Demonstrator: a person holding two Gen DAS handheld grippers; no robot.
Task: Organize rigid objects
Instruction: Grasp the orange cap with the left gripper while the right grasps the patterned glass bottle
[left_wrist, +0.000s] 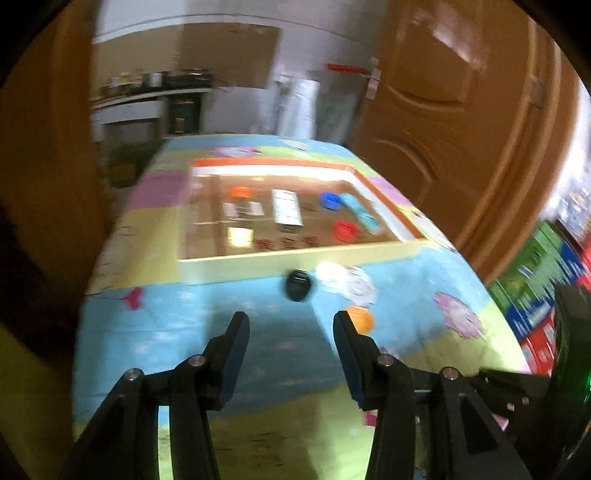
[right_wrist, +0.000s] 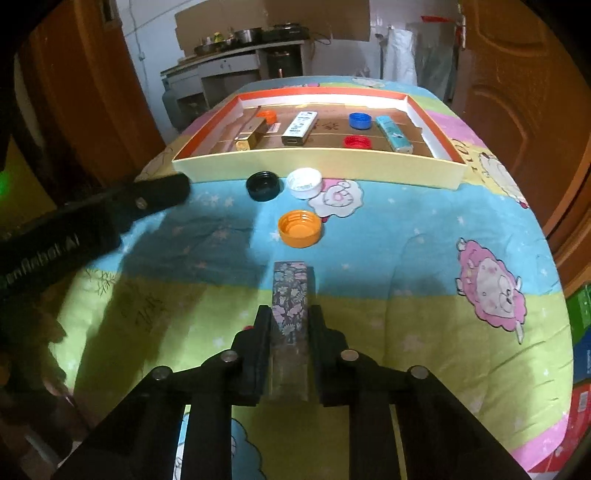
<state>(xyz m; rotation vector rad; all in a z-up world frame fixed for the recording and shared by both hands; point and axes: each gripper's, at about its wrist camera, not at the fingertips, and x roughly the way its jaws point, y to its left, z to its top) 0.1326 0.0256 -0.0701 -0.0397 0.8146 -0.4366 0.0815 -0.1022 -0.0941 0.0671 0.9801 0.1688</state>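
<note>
My right gripper (right_wrist: 289, 325) clamps the flowered box (right_wrist: 290, 295), my left gripper (left_wrist: 290, 332) stands open and empty, so next I must carry this box into the tray (right_wrist: 317, 162).

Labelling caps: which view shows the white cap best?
Right wrist view: the white cap is sharp, open side up, beside the black cap before the tray. In the left wrist view it is a motion-blurred white patch.

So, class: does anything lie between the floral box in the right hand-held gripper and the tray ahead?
Yes: an orange cap, then a white cap and black cap before the tray.
</note>
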